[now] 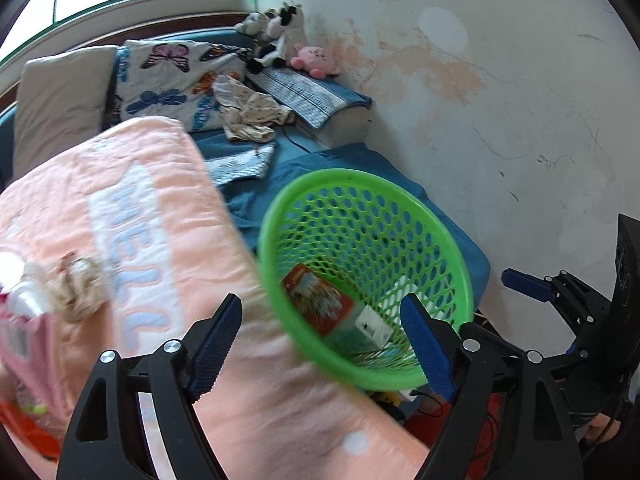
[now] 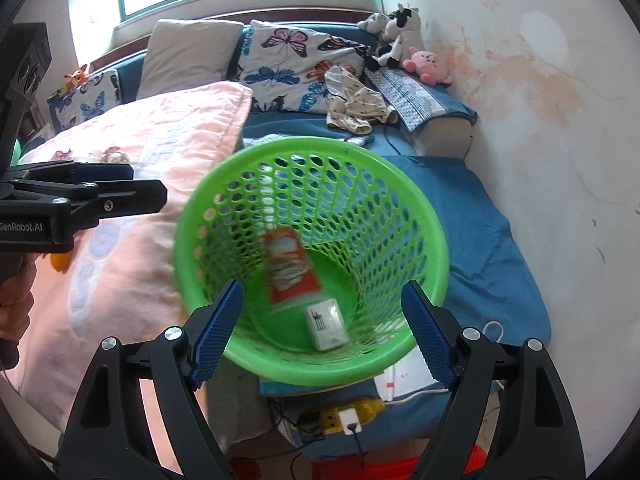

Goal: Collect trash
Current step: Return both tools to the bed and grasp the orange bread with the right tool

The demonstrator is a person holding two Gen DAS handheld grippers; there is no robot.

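Note:
A green mesh basket [image 2: 192,216] stands on the blue bed sheet beside a pink blanket [image 2: 132,264]. Inside it lie a red packet [image 2: 290,266] and a small white box [image 2: 326,324], both blurred. My right gripper [image 2: 320,332] hovers open over the basket's near rim, nothing between its blue pads. My left gripper [image 1: 320,344] is open too, over the blanket's edge, its right finger crossing the basket [image 1: 360,184] rim. On the blanket at the far left lie crumpled paper [image 1: 80,292] and a pale plastic bottle [image 1: 24,296]. Each gripper shows in the other's view: left gripper [image 2: 148,186], right gripper [image 1: 540,312].
Butterfly pillows [image 2: 288,64], a loose garment [image 2: 356,108] and plush toys [image 2: 400,36] crowd the bed's head. A stained wall [image 2: 540,140] runs close along the right. A yellow power strip [image 2: 340,416] with cables lies just below the basket. A pink bag [image 1: 36,356] sits at the far left.

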